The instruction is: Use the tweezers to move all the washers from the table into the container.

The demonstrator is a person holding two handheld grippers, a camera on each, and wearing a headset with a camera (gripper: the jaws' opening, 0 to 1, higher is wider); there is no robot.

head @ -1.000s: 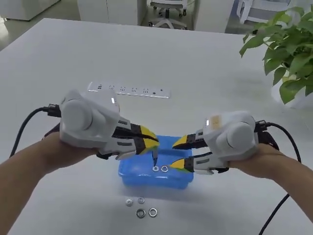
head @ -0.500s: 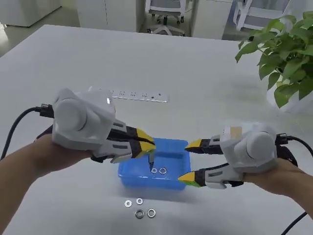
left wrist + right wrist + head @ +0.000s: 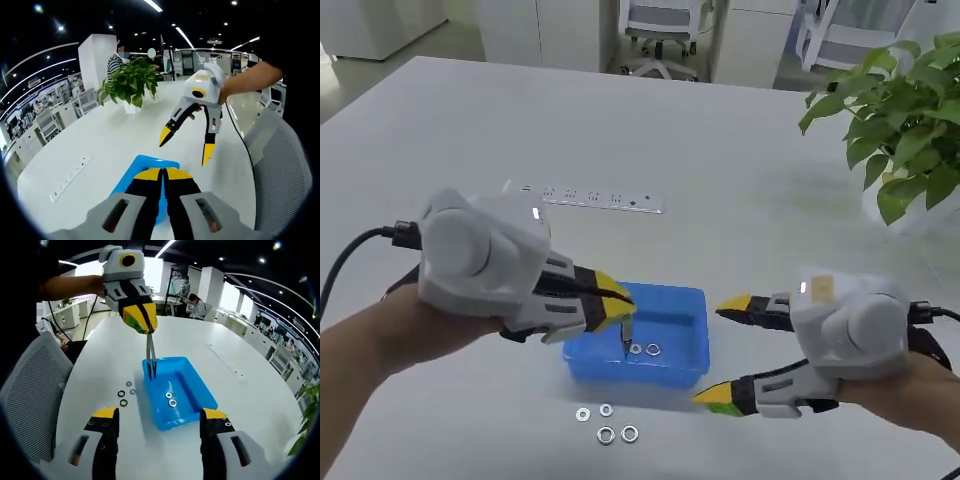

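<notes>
Jaws: left gripper (image 3: 618, 298) clamped on tweezers (image 3: 150, 356), tips hanging over tray (image 3: 670, 312) beside two washers (image 3: 644, 349), likely the drop spot. Right gripper (image 3: 718, 355) spread wide, empty, right of tray, keeping clear. Near side, on table (image 3: 740, 200): four washers (image 3: 606, 424).

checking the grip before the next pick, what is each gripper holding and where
The left gripper is shut on the tweezers, clamping their top end, with the tips pointing down. The right gripper is open and holds nothing.
</notes>
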